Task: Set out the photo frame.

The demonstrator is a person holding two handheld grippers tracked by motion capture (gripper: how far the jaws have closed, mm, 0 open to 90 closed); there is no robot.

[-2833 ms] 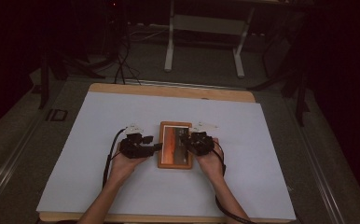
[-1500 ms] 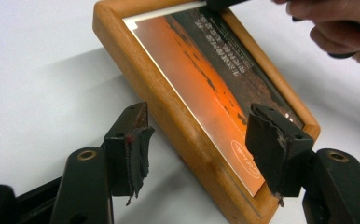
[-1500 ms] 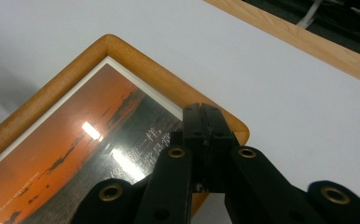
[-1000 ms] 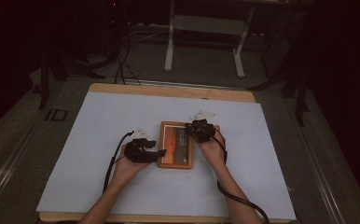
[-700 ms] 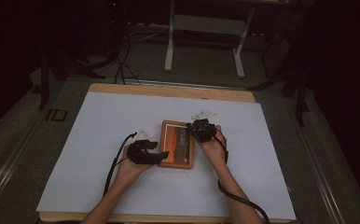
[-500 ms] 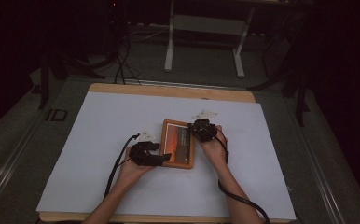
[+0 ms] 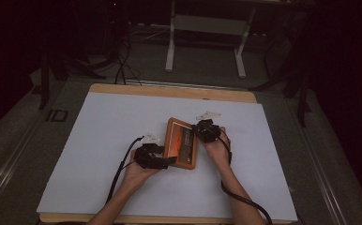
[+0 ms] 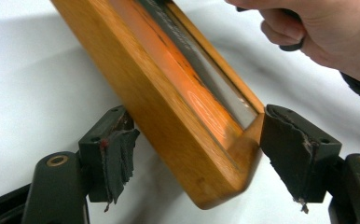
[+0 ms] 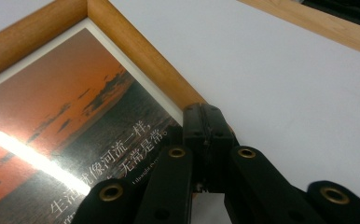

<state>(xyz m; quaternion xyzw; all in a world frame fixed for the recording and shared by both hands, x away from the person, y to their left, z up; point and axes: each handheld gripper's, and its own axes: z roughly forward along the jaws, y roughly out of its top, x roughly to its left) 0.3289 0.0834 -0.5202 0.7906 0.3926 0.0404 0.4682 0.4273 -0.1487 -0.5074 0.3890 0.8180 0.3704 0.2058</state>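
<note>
A wooden picture frame (image 7: 181, 149) with an orange sunset print lies slanted on the white sheet. My left gripper (image 7: 172, 161) sits at its near left corner. In the left gripper view that corner (image 8: 178, 116) stands raised between the two pads of the left gripper (image 8: 197, 163). These jaws have just been opening, and the left pad stands apart from the wood. My right gripper (image 7: 199, 132) is at the frame's far right edge. In the right gripper view its jaws (image 9: 206, 116) are pressed together, tips against the wooden rim (image 9: 136, 60), nothing seen between them.
The white sheet (image 7: 99, 140) covers a wooden table with wide bare room left and right of the frame. A person's right hand (image 8: 318, 32) holds the other gripper beyond the frame. White table legs (image 7: 172, 42) and cables lie on the dark floor behind.
The frame has turned from square with the table to slanted. My left gripper has shifted right to its near corner. The right gripper stays at the far right edge.
</note>
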